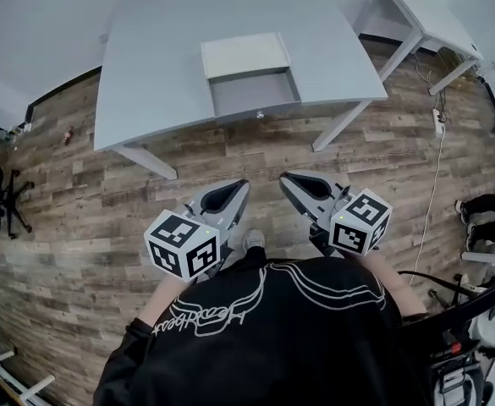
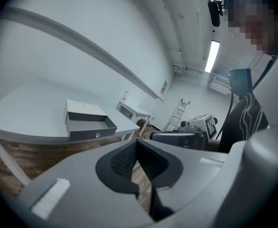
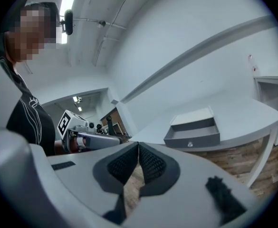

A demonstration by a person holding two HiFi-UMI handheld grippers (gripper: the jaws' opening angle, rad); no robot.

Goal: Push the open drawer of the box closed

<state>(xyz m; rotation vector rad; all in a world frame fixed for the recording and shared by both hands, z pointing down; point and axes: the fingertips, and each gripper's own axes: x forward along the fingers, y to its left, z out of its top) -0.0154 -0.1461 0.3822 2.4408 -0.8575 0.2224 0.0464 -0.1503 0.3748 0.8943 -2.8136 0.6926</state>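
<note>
box (image 1: 245, 55) is set on grey desk (image 1: 145, 74) near front edge | drawer (image 1: 254, 91) is pulled out, knob (image 1: 260, 114) facing person | left tool (image 1: 241, 186) clenched, nothing gripped | right tool (image 1: 286, 178) clenched, nothing gripped | both are held side by side over wood floor (image 1: 103, 193), well apart from drawer

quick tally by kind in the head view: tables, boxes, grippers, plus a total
tables: 2, the large table and the side table
boxes: 1, the box, its drawer open
grippers: 2, the left gripper and the right gripper
total: 5
</note>
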